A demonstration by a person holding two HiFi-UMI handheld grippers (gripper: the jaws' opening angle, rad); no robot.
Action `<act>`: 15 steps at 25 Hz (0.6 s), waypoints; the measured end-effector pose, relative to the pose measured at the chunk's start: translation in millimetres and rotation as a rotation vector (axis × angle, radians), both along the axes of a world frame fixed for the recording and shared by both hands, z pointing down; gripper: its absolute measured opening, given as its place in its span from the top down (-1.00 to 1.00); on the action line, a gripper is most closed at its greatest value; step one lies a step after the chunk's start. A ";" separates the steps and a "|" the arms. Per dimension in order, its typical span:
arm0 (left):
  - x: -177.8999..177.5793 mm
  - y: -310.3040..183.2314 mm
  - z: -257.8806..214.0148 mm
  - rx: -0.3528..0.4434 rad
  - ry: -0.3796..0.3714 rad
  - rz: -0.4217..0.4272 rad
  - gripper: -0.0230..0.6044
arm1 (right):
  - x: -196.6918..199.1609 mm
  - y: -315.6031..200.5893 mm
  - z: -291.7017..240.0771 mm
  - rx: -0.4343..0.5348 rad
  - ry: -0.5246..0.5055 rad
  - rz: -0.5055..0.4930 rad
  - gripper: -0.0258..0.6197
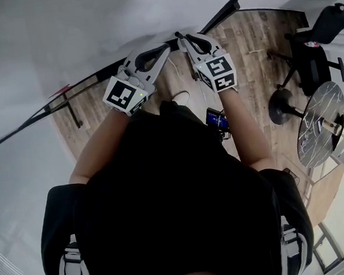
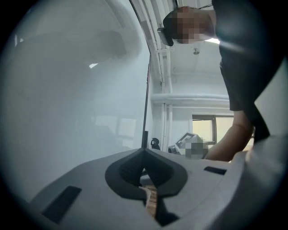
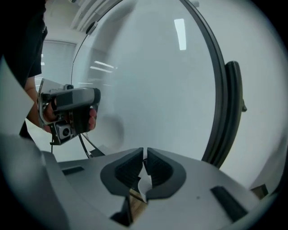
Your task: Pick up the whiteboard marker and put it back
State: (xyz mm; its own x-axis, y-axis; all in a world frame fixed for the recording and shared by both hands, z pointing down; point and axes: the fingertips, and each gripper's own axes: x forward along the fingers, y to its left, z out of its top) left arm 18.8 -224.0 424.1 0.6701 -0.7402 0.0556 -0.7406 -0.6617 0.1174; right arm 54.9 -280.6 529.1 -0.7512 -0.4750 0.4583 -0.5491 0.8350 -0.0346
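No whiteboard marker shows clearly in any view. A small red thing (image 1: 62,89) lies by the board's lower rail, too small to identify. The whiteboard (image 1: 89,33) fills the far side of the head view, and both grippers are held up close to it, side by side. My left gripper (image 1: 167,46) is shut with nothing between its jaws; its closed tips (image 2: 144,151) point along the board's dark edge (image 2: 146,99). My right gripper (image 1: 179,36) is also shut and empty, with its tips (image 3: 145,151) facing the white board surface (image 3: 148,76).
The left gripper (image 3: 69,111), held by a hand, appears in the right gripper view. On the wooden floor (image 1: 244,42) to the right stand a black office chair (image 1: 314,53), a round stand base (image 1: 283,106) and a round glass table (image 1: 322,122). The board's black frame (image 3: 230,112) curves at right.
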 end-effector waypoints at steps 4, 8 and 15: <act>-4.1 1.4 4.3 -0.010 0.003 -0.025 0.92 | -7.1 -1.6 20.6 -0.028 0.057 -0.034 0.80; -4.1 1.4 6.7 -0.019 0.004 -0.044 0.92 | -9.5 -3.2 39.4 -0.050 0.109 -0.065 0.70; -9.0 3.6 8.1 -0.026 0.000 -0.073 0.92 | -19.9 -3.9 54.1 0.004 0.206 -0.124 0.66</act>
State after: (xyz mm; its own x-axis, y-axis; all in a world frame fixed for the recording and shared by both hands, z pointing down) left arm 9.8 -220.3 432.3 0.6148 -0.7851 0.0750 -0.7864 -0.6031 0.1336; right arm 35.1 -284.4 583.1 -0.6951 -0.3870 0.6059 -0.4371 0.8966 0.0712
